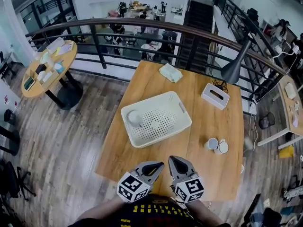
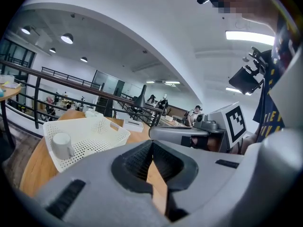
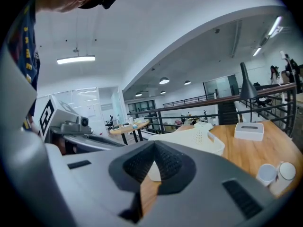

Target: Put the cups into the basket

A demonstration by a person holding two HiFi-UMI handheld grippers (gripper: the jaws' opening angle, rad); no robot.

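Observation:
A white perforated basket (image 1: pixel 163 102) sits in the middle of the wooden table (image 1: pixel 203 122), with one white cup (image 1: pixel 134 117) lying in its left corner. Two more cups (image 1: pixel 212 144) (image 1: pixel 222 147) stand together on the table to the basket's right. Both grippers hover side by side over the near table edge, short of the basket. My left gripper (image 1: pixel 159 165) is shut and empty, as is my right gripper (image 1: pixel 172 160). The left gripper view shows the basket (image 2: pixel 105 137) and its cup (image 2: pixel 61 145) ahead on the left. In the right gripper view the pair of cups (image 3: pixel 266 173) stands at the lower right.
A white tissue box (image 1: pixel 215 96) and a grey lamp (image 1: pixel 236 66) stand at the table's far right, with a folded white cloth (image 1: pixel 170 72) at the far edge. A curved railing (image 1: pixel 142 25) runs behind the table. A round side table (image 1: pixel 47 67) stands to the left.

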